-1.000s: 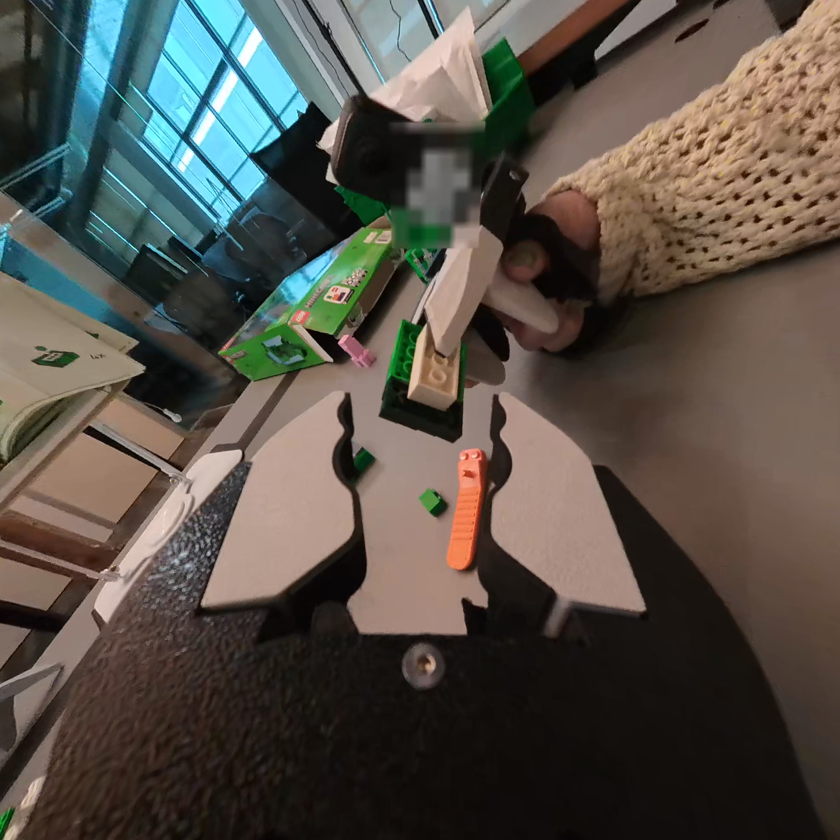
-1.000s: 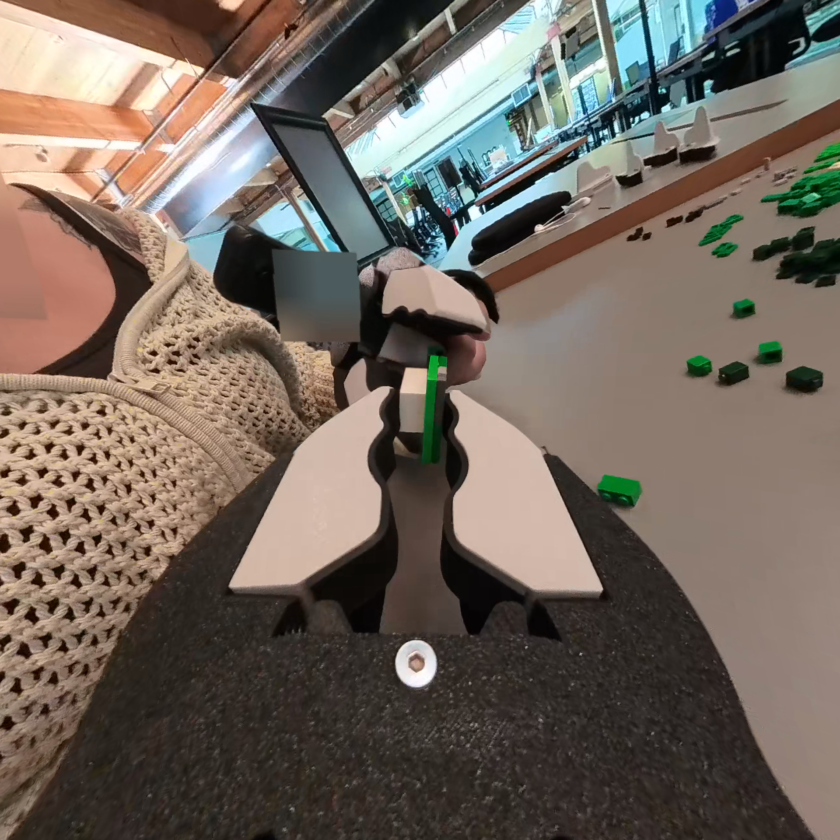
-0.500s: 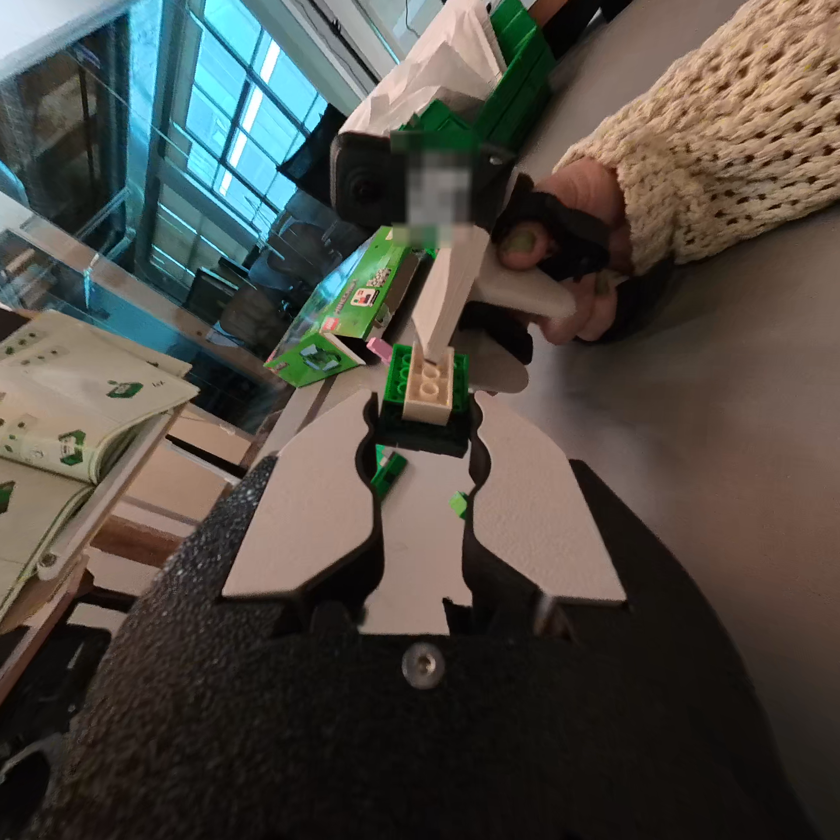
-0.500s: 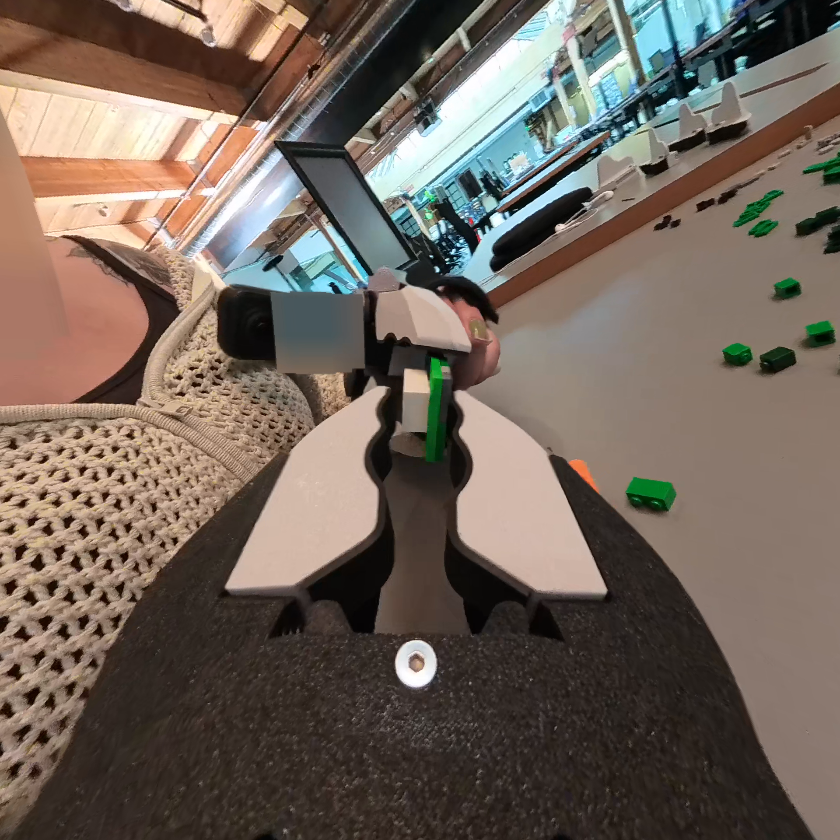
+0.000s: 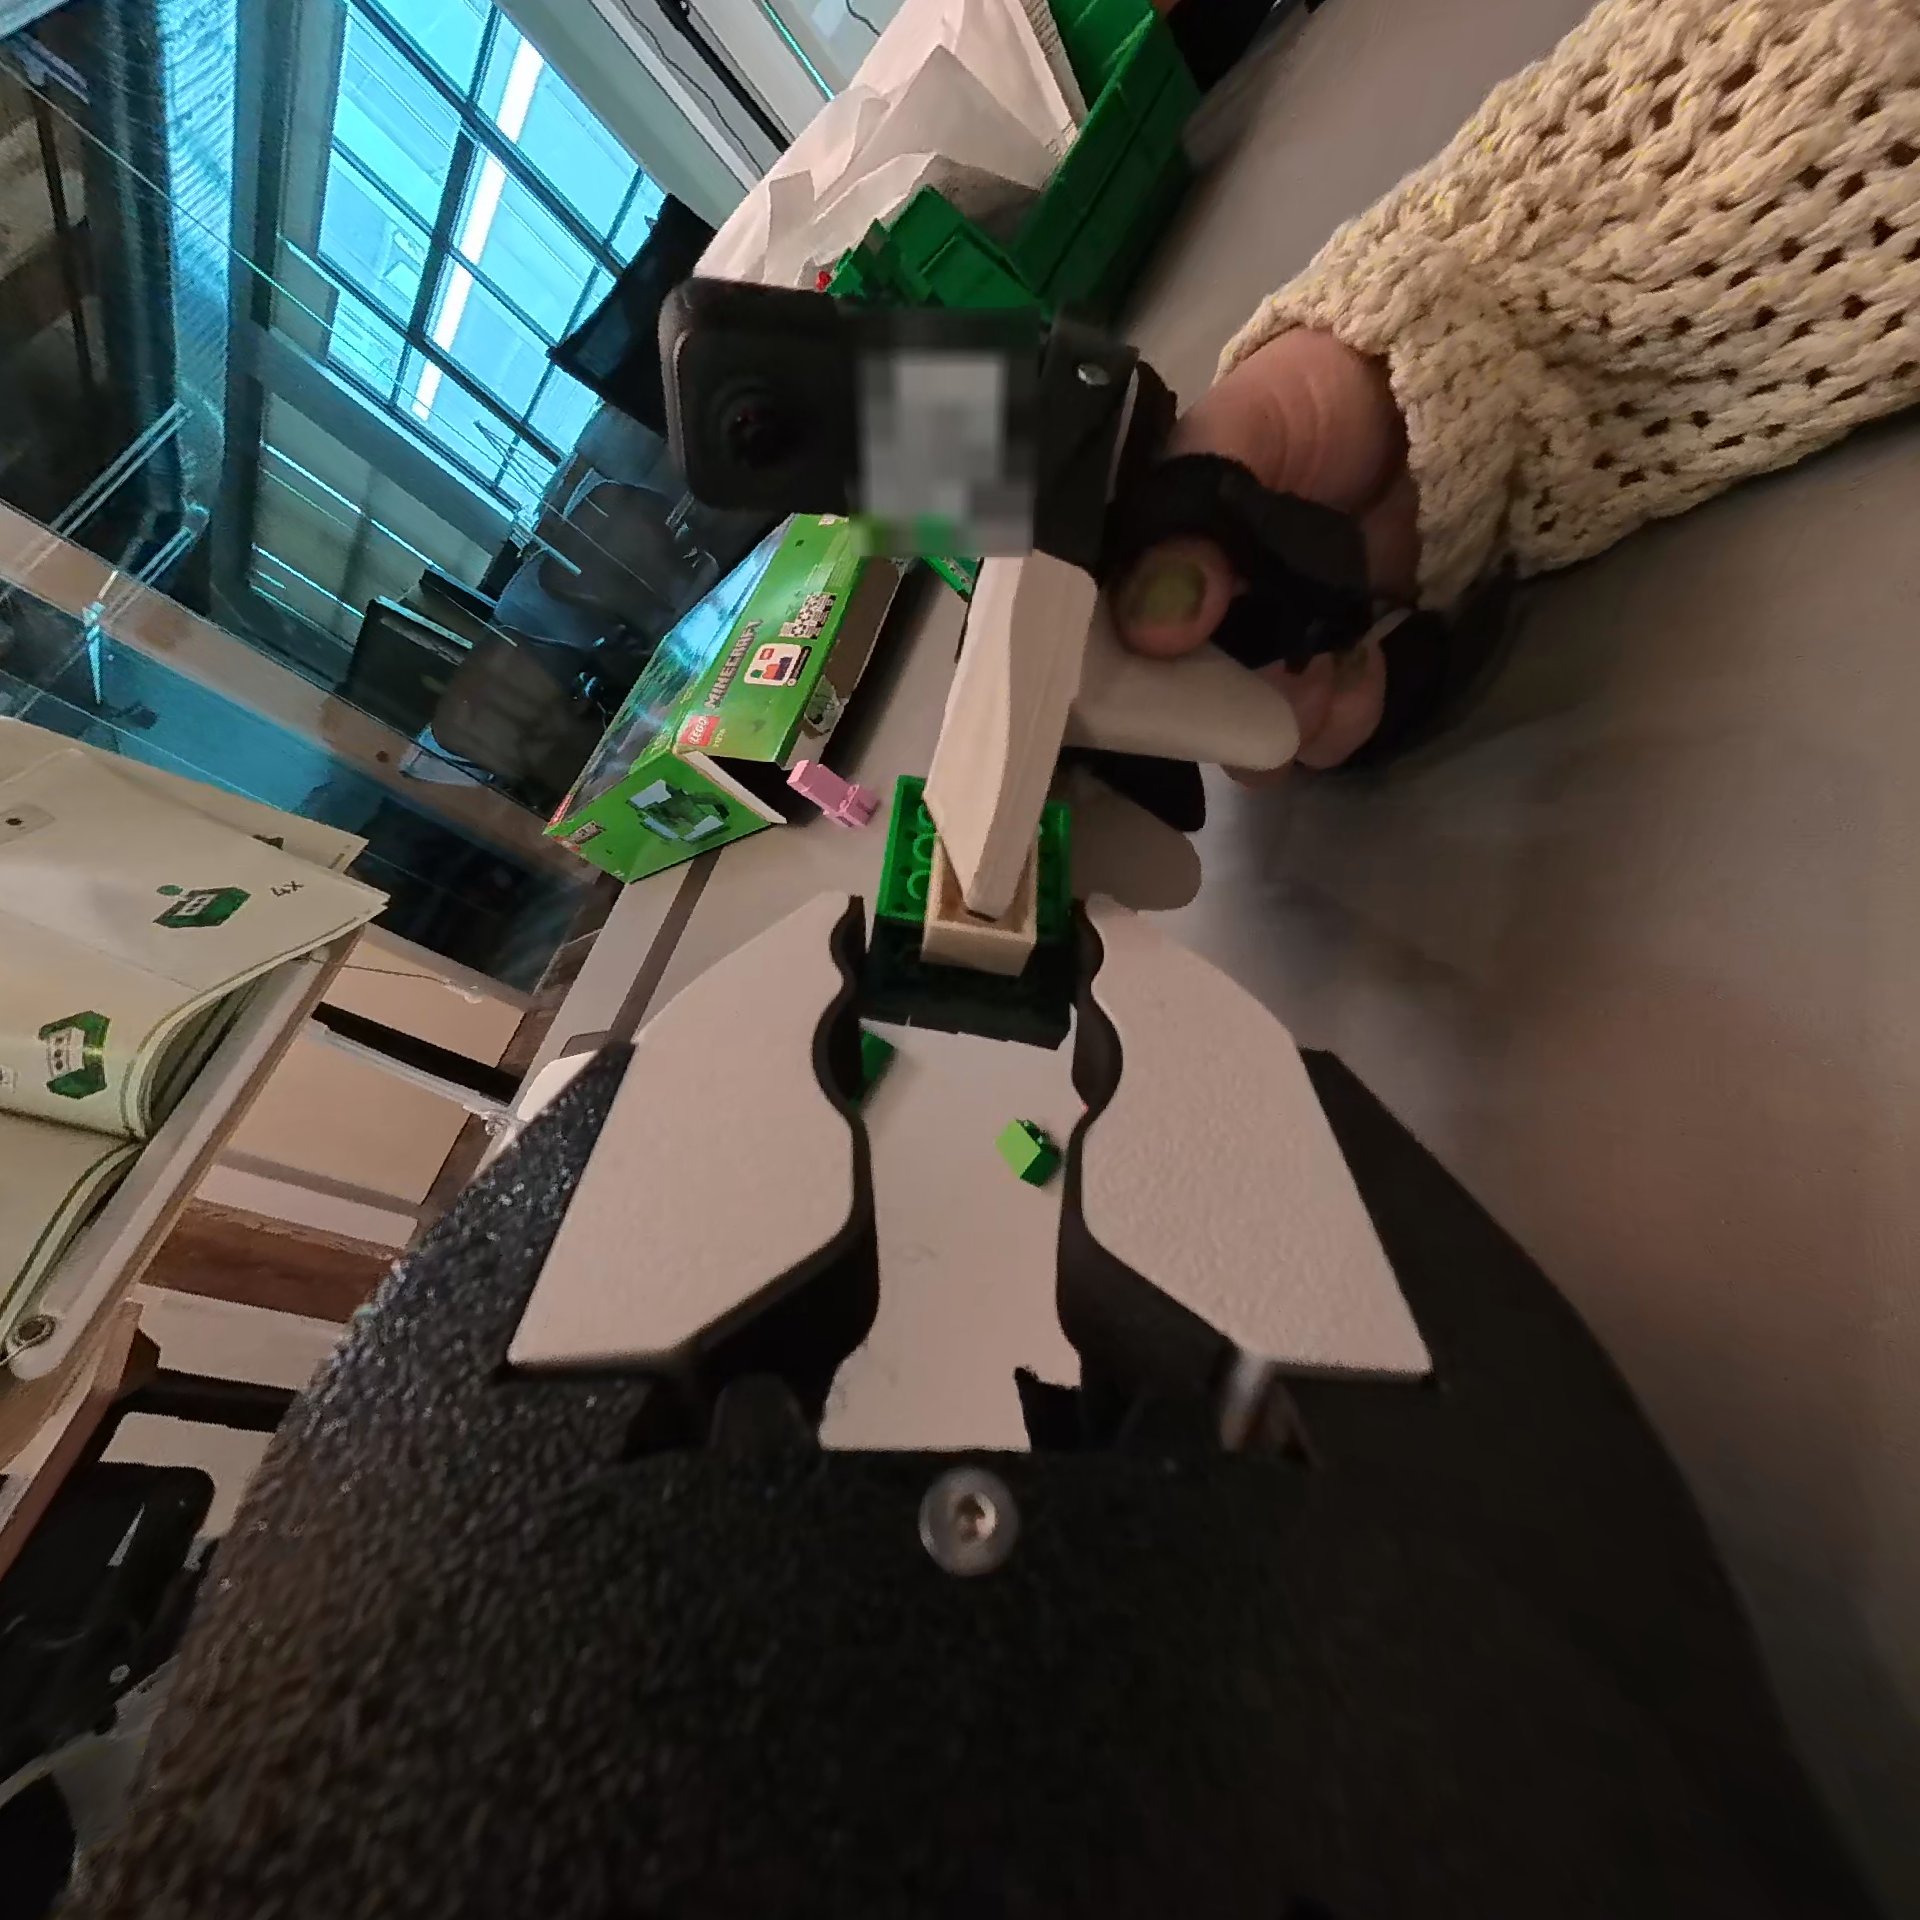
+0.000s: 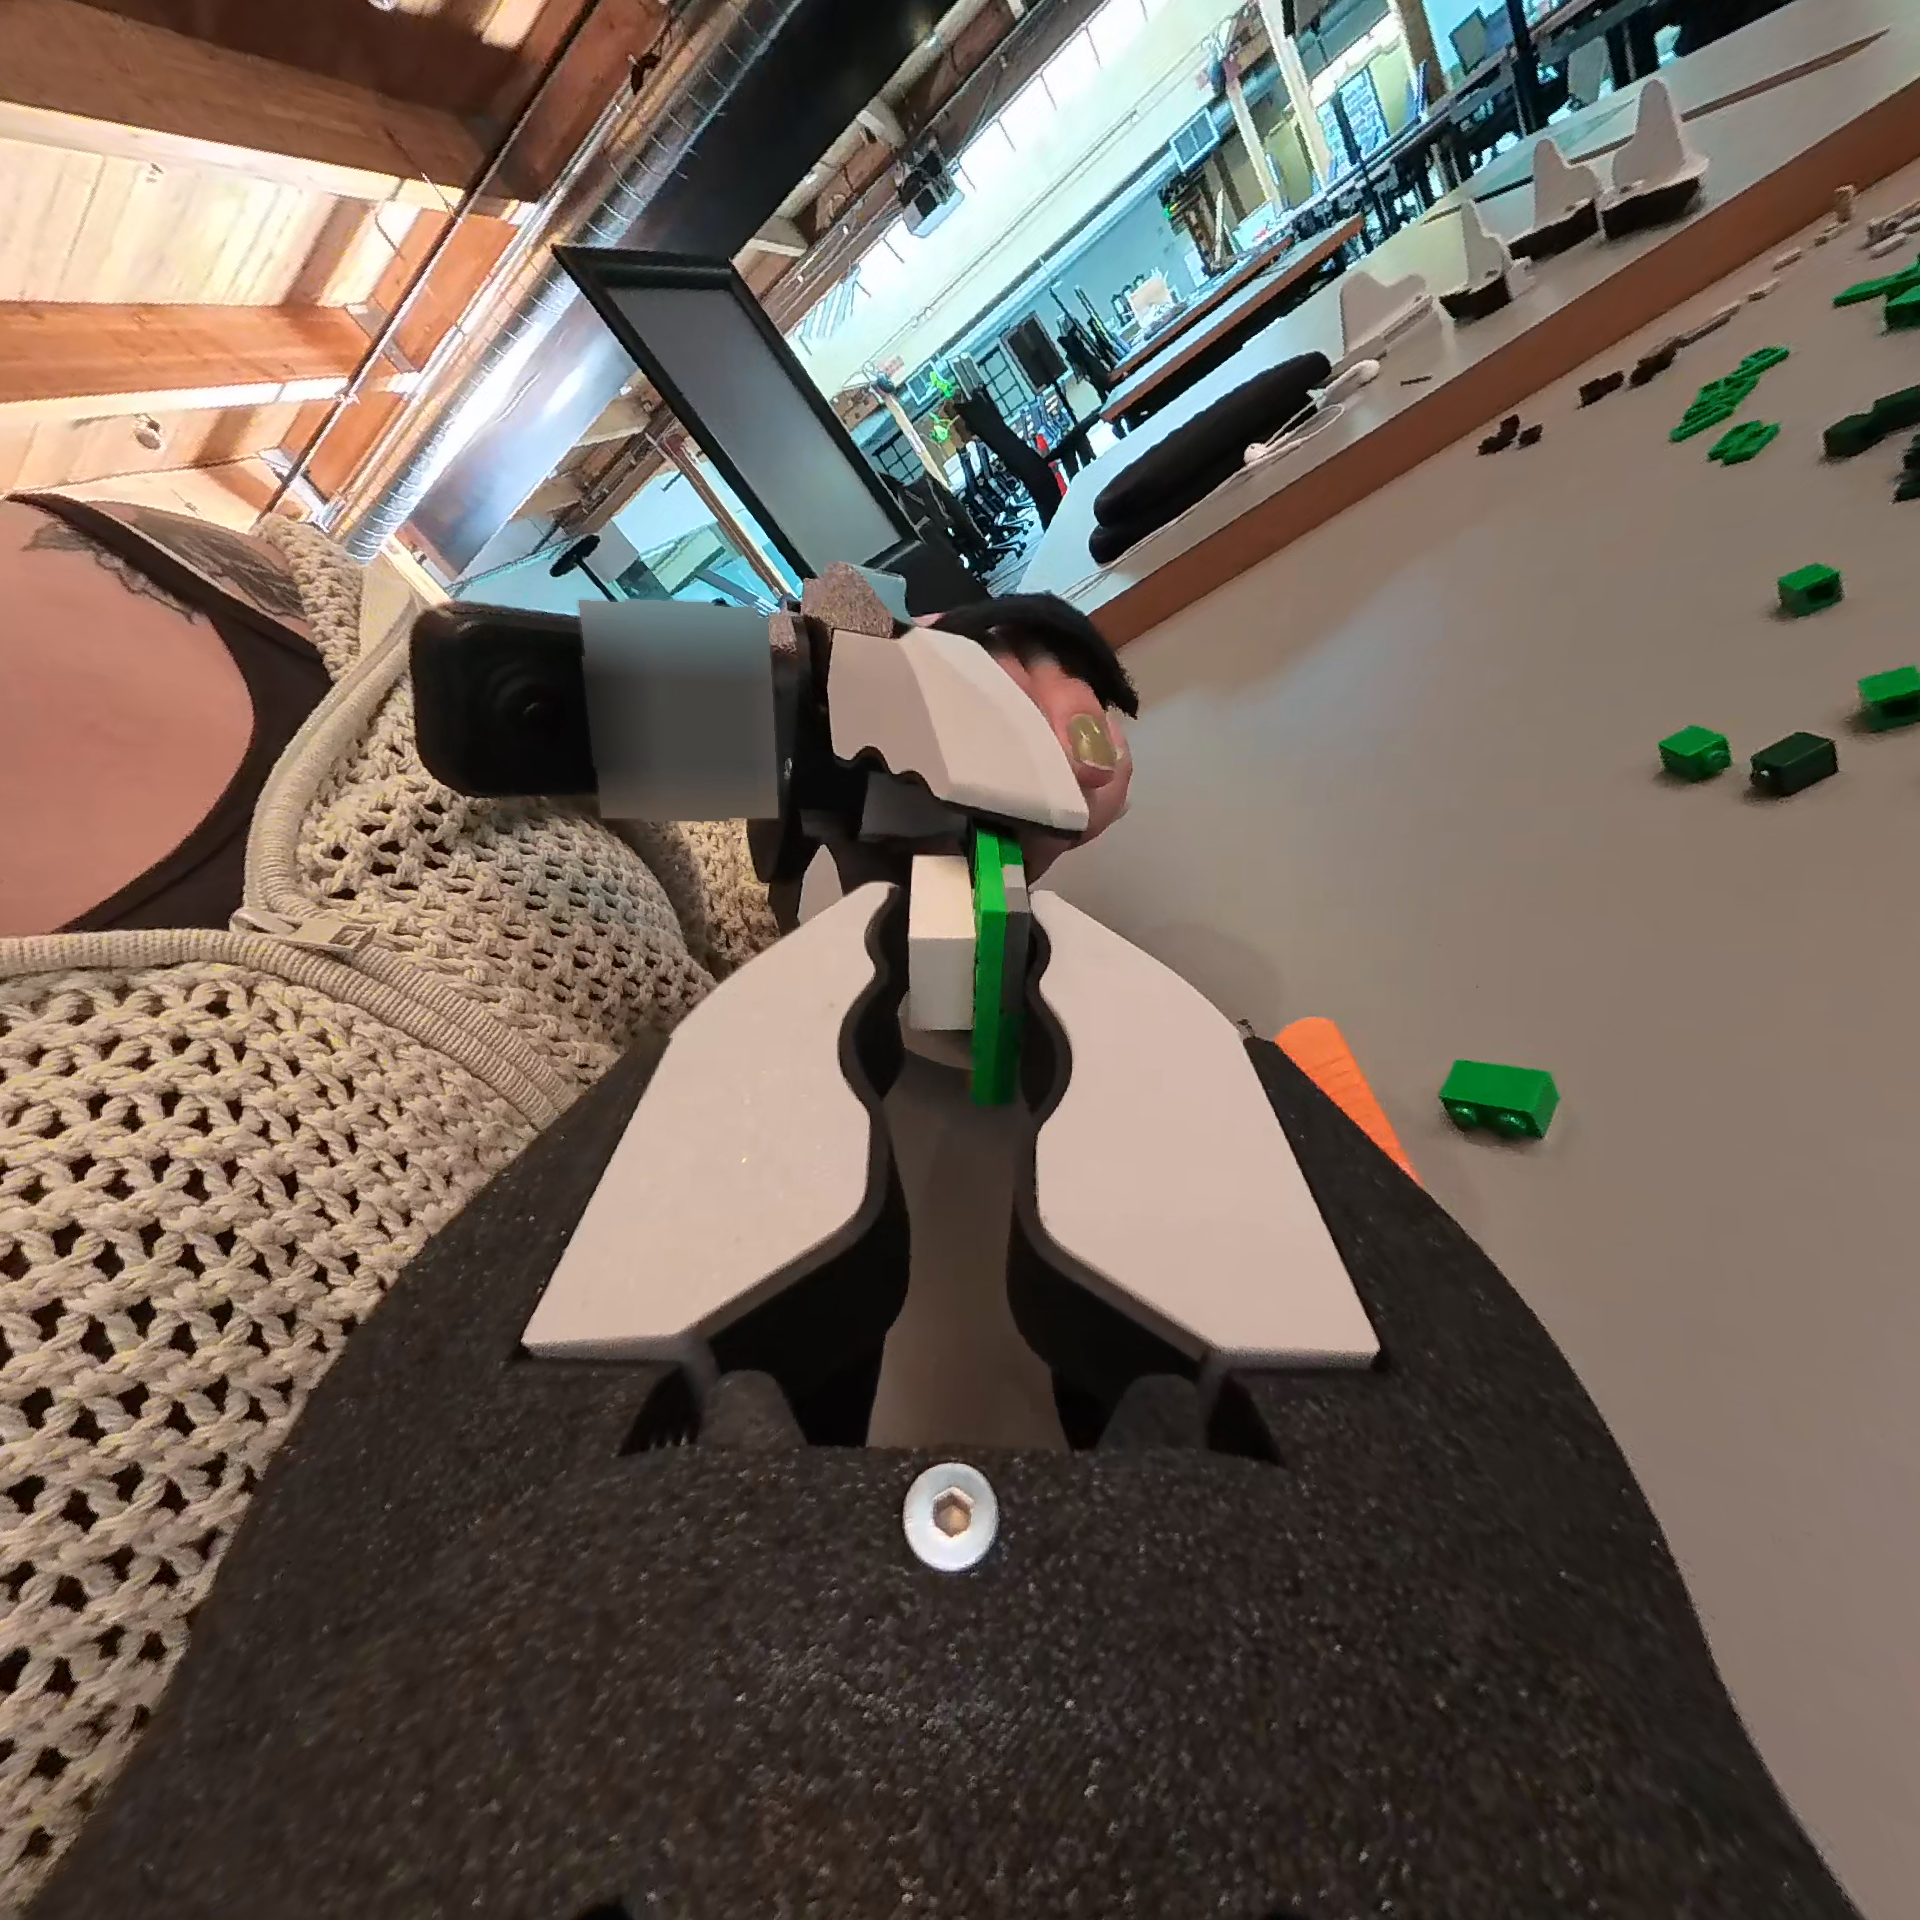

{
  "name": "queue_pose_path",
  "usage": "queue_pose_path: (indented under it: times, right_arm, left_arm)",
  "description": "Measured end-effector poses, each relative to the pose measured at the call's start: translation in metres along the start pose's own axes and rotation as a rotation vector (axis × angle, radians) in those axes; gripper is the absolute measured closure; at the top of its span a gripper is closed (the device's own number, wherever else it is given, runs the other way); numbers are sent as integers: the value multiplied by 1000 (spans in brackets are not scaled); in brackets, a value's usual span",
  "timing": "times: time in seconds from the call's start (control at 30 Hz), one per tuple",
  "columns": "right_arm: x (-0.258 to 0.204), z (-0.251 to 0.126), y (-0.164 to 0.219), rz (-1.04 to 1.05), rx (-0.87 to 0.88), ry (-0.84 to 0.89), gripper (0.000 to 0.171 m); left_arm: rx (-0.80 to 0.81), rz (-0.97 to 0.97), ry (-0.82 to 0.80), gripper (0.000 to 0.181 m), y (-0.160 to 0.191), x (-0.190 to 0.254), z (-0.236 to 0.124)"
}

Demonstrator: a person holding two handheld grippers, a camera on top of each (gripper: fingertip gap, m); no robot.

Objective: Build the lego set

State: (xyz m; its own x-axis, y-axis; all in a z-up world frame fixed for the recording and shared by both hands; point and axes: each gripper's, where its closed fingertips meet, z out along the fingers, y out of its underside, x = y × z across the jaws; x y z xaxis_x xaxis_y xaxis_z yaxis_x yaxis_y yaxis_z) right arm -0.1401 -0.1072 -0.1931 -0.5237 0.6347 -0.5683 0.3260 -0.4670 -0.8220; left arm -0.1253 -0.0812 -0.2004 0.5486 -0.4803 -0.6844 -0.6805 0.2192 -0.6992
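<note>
Grey table (image 5: 1558,1039): my left gripper (image 5: 966,971) clamps the green build (image 5: 971,997) level; my right gripper (image 6: 961,966), angled in opposite, pinches its cream brick (image 6: 940,956).

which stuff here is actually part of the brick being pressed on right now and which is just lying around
In use:
- green assembly
- cream brick
- left gripper
- right gripper

Lying about:
- green set box
- pink piece
- instruction booklet
- small green piece
- orange tool
- loose green bricks
</note>
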Motion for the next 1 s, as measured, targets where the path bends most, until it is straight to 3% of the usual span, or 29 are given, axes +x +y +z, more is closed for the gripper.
queue_pose_path:
  times: [0.33, 0.4, 0.43, 0.63, 0.83, 1.0]
  right_arm:
    - [2, 0, -2, -23, 20, 30, 153]
    - [9, -5, -11, -57, 75, 89, 119]
    - [14, -10, -15, -94, 84, 126, 116]
    - [35, -49, -46, -419, 235, 450, 118]
    - [41, -61, -58, -633, 310, 629, 123]
    - [46, -61, -57, -893, 236, 754, 127]
  left_arm:
    - [-14, -34, -12, 144, 3, -1, 1]
    - [-64, -97, -45, 144, 12, -8, 1]
    - [-105, -139, -68, 144, 20, -14, 0]
    - [-284, -553, -48, 144, 73, -27, -14]
    - [-144, -603, 62, 143, 76, -45, -6]
    - [-78, -728, 31, 143, 100, -71, 7]
